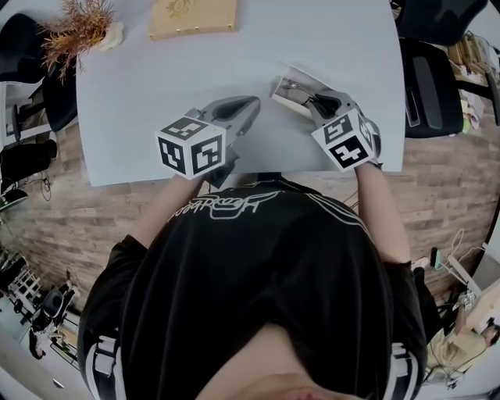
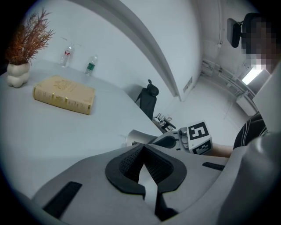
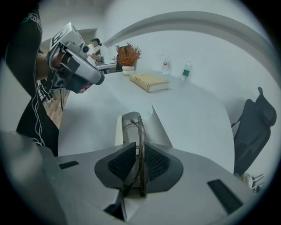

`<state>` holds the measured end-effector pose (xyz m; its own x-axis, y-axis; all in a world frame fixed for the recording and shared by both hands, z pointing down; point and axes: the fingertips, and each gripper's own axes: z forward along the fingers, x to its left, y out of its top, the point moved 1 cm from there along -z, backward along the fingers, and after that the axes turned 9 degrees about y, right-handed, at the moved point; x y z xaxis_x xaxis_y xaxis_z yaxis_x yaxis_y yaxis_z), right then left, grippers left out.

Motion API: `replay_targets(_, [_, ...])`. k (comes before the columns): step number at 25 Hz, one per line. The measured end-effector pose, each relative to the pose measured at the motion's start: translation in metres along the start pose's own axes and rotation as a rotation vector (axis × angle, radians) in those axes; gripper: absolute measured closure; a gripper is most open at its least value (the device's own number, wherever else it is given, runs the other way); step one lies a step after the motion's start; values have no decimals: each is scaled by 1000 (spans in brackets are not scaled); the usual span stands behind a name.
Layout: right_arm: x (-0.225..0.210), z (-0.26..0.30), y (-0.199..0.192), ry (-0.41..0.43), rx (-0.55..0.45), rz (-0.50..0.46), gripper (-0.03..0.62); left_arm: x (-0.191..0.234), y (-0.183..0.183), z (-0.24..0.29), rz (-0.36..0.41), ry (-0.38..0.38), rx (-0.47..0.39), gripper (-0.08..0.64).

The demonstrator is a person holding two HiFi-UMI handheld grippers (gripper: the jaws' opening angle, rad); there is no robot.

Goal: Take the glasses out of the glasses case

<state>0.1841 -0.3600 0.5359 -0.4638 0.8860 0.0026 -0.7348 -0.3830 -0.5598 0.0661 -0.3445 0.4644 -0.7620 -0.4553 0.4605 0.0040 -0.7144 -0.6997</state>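
An open white glasses case (image 1: 291, 84) lies on the grey table (image 1: 141, 101) at its front right. In the right gripper view the dark-framed, folded glasses (image 3: 139, 131) stand on edge over the case (image 3: 128, 119), whose lid (image 3: 160, 125) is raised to the right. My right gripper (image 3: 139, 148) is shut on the glasses, the frame pinched between its pads; in the head view the right gripper (image 1: 314, 100) sits at the case. My left gripper (image 1: 248, 106) hovers left of the case with its jaws shut on nothing. The left gripper (image 2: 142, 150) points at the case (image 2: 135, 137).
A tan book (image 1: 193, 17) lies at the table's far edge, and a dried plant in a white vase (image 1: 80, 31) at the far left corner. Two bottles (image 2: 91, 65) stand beyond the book. A black office chair (image 1: 431, 86) is beside the table's right edge.
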Motion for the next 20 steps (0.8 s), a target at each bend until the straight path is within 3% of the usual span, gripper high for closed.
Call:
replay_targets(6, [1,5,-5,-8,48,-35,554,0,-8,2,-24,2,9,552])
replay_targets(20, [0,3,-3,-7,54,-52,568,5,-12,2,-43,11,4,552])
